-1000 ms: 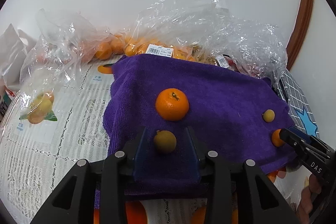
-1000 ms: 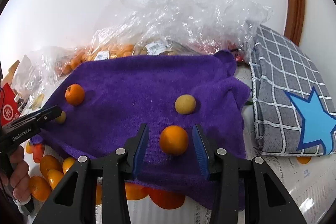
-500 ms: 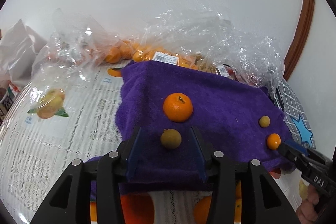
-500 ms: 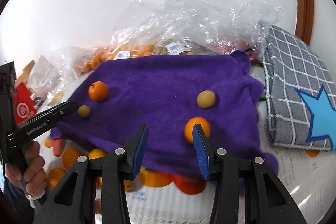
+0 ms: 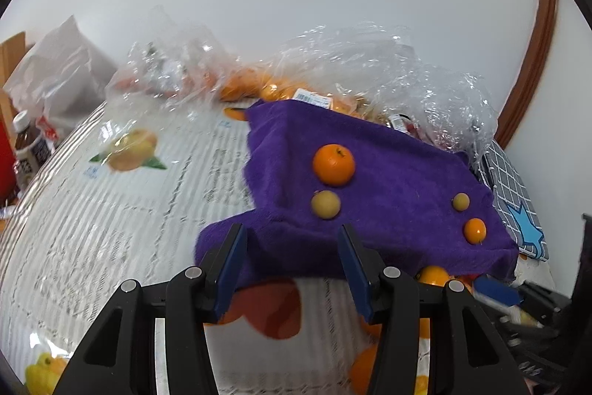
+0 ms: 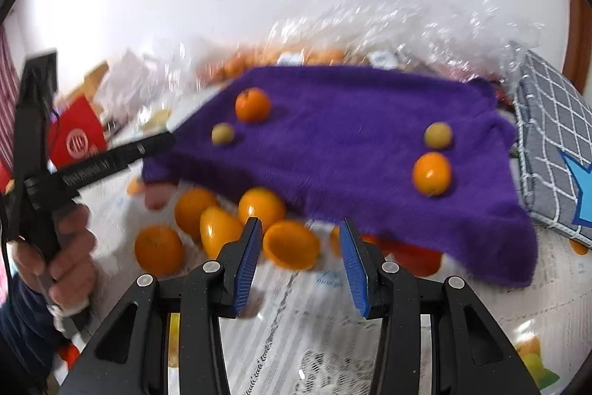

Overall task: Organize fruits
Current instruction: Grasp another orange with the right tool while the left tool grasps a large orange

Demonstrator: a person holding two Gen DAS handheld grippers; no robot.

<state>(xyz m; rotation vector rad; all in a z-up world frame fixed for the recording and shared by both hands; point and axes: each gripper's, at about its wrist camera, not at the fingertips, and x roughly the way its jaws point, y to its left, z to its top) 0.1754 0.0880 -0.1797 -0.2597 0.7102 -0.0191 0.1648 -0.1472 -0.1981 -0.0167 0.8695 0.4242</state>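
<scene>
A purple towel (image 5: 377, 180) (image 6: 351, 143) carries two pairs of fruit. On its left lie a large orange (image 5: 333, 164) (image 6: 252, 104) and a small yellow-green fruit (image 5: 325, 204) (image 6: 222, 133). On its right lie another yellow-green fruit (image 5: 461, 201) (image 6: 438, 134) and a small orange (image 5: 475, 230) (image 6: 431, 173). My left gripper (image 5: 292, 258) is open and empty, just short of the towel's near edge. My right gripper (image 6: 298, 263) is open and empty over loose oranges (image 6: 259, 228) lying in front of the towel.
Clear plastic bags of oranges (image 5: 333, 73) are piled behind the towel against the white wall. A grey checked cloth with a blue star (image 6: 551, 150) lies to the right. A red box (image 6: 76, 136) and a bottle (image 5: 29, 147) stand at the left. A fruit-printed tablecloth (image 5: 111, 210) covers the table.
Both grippers have drawn back from the towel, leaving the yellow-green fruit and the small orange that lay between their fingers. The loose oranges in front have come into view.
</scene>
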